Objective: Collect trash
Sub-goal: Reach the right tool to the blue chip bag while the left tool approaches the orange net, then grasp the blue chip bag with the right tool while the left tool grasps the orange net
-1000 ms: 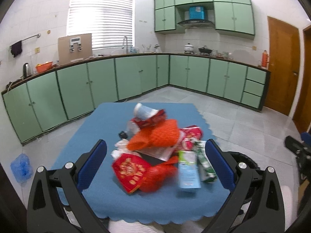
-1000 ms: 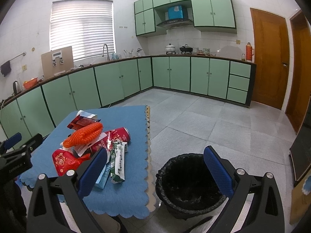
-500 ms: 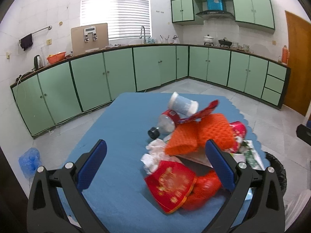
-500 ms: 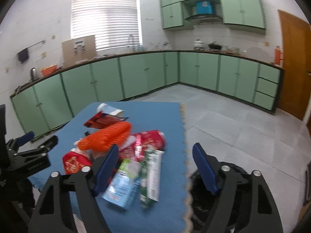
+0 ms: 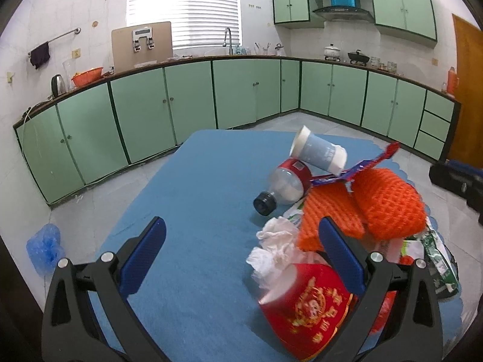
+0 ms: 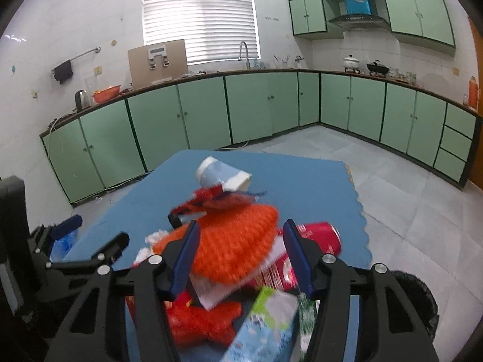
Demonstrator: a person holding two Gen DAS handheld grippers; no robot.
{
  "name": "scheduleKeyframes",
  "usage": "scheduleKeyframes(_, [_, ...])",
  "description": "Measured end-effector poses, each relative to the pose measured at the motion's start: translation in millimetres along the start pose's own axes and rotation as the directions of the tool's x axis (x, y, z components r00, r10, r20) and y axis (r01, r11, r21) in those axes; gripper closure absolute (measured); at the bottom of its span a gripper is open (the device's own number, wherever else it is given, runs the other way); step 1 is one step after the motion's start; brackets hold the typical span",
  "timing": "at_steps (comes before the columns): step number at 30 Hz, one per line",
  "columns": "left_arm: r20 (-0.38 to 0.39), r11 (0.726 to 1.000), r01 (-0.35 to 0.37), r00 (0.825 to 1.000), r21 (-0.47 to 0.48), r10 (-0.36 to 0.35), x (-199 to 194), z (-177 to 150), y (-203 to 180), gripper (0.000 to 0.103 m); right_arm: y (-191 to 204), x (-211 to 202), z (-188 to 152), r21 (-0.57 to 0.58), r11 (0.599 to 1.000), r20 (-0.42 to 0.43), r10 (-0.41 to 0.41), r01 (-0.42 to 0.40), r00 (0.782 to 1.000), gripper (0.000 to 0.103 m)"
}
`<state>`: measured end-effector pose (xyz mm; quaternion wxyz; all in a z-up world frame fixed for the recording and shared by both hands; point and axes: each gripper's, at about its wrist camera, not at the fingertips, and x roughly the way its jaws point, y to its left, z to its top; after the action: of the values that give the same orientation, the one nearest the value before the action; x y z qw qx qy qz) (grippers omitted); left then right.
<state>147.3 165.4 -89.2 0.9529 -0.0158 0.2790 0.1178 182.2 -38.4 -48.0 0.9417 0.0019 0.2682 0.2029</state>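
A heap of trash lies on the blue table [image 5: 199,181]: orange foam netting [image 5: 383,202], a clear bottle with a black cap [image 5: 280,188], a blue-and-white cup [image 5: 318,152], crumpled white tissue [image 5: 274,247] and a red packet [image 5: 305,298]. My left gripper [image 5: 241,253] is open, low over the table, left of the heap. My right gripper [image 6: 241,249] is open, its fingers on either side of the orange netting [image 6: 238,241]. A red can [image 6: 320,235] and a green-and-blue carton [image 6: 265,325] lie by it.
A black-lined trash bin [image 6: 416,295] stands on the floor to the right of the table. Green cabinets [image 5: 181,102] run along the walls. A blue bag [image 5: 45,247] lies on the floor at the left. The left gripper shows in the right wrist view [image 6: 75,259].
Both grippers have moved forward and left toward the heap. The right gripper's fingers have narrowed and now straddle the orange netting. The bin has slid to the right edge of view.
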Motion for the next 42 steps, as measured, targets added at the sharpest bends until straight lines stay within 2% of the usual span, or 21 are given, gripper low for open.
scheduleKeyframes(9, [0.015,0.999,-0.027,1.000,-0.032,0.027,26.0,21.5,12.2,0.005,7.7,23.5,20.9,0.045,0.999,-0.003,0.012,-0.012,1.000,0.047])
scheduleKeyframes(16, [0.026,0.999,-0.027,0.999,-0.047,0.028,41.4,37.2,17.6,0.005,15.9,45.3,27.9,0.075,0.997,-0.047,0.006,-0.002,0.999,0.047])
scheduleKeyframes(21, [0.023,0.999,-0.024,0.999,-0.048,0.025,46.4,38.2,19.2,0.005,14.6,53.6,24.5,0.101,0.994,-0.106,0.040,-0.029,0.994,0.059])
scheduleKeyframes(26, [0.009,0.999,-0.019,1.000,-0.051,0.019,50.4,34.1,20.9,0.005,15.8,57.1,20.7,0.110,0.993,-0.141,0.048,-0.033,0.989,0.063])
scheduleKeyframes(29, [0.008,0.999,-0.016,1.000,-0.050,0.017,50.3,32.0,18.9,0.005,16.5,57.0,21.1,0.115,0.992,-0.155,0.071,-0.053,0.985,0.070])
scheduleKeyframes(32, [0.011,0.999,-0.014,1.000,-0.046,0.014,48.5,29.4,13.9,0.005,16.9,53.9,22.3,0.121,0.989,-0.152,0.099,-0.081,0.983,0.079])
scheduleKeyframes(38, [0.016,0.999,-0.006,1.000,-0.035,0.007,43.3,27.0,7.6,0.005,11.9,42.1,26.3,0.145,0.984,-0.121,0.120,-0.102,0.985,0.090])
scheduleKeyframes(42, [0.017,1.000,-0.002,1.000,-0.030,0.002,40.2,24.7,2.2,0.005,3.9,30.3,29.4,0.173,0.978,-0.095,0.134,-0.116,0.986,0.090])
